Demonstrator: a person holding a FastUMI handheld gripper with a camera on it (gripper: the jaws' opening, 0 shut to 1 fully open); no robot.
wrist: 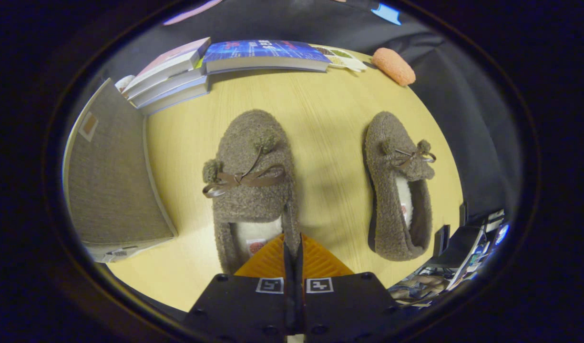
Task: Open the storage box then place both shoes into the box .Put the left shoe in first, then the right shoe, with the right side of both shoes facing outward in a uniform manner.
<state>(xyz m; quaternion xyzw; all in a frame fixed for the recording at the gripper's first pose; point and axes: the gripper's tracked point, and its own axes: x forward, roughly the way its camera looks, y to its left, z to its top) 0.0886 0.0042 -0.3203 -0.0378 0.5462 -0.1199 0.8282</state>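
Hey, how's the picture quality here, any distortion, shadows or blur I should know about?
Gripper view: fisheye bends the table edge and books; soft shadows fall beside both shoes, left shoe and right shoe; focus stays sharp; the gripper fingers are closed on the left shoe's side wall.

The scene is evenly and fairly brightly lit from above. A soft sheen is seen on the pale tabletop (320,114), with no harsh glare. Short, soft shadows are cast beside the near shoe (251,181) and along the left side of the far shoe (399,186). Strong fisheye bending is shown toward the rim, where the books (177,76) and the grey box (113,186) are curved and slightly softened. The fingers (272,259), closed on the near shoe's wall, are rendered sharply.
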